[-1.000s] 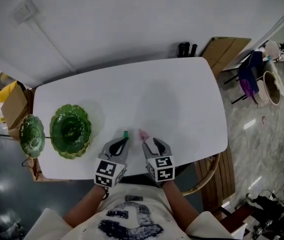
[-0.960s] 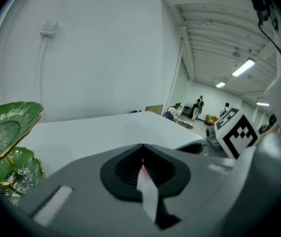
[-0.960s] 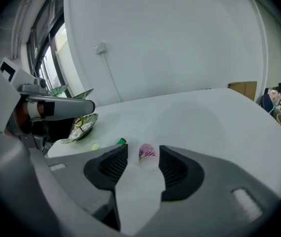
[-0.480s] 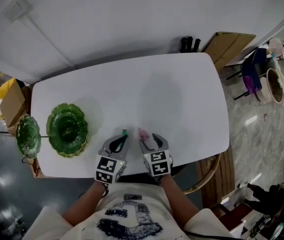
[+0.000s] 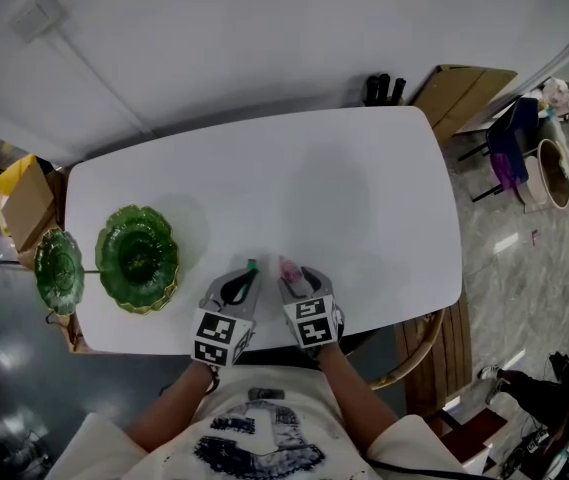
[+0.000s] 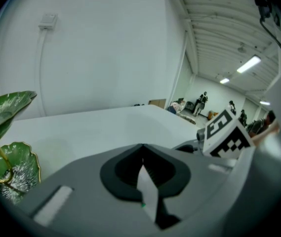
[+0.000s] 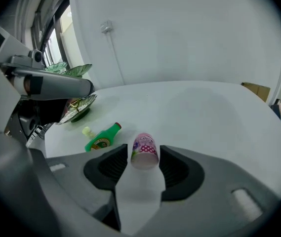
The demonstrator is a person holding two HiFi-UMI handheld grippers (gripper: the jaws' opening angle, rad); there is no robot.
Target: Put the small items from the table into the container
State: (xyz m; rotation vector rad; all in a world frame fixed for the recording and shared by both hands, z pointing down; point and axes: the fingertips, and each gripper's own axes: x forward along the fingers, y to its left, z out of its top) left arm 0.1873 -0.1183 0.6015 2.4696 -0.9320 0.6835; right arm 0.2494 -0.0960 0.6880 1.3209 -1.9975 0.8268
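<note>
Right hand-held gripper (image 7: 144,155) jaws closing around, not touching, small pink dotted cup (image 7: 144,147); left hand-held gripper (image 6: 142,148) closed, empty; label on small green bottle (image 7: 102,138) unreadable

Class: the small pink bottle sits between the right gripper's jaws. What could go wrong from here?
1. The right gripper is closing its jaws around the small pink bottle at their tips; round, it might squirt forward.
2. The green bottle lies loose just left of it; a jaw could nudge it rolling.
3. The green leaf-shaped dish stands far left, so a weak grip might drop the bottle on the way.
</note>
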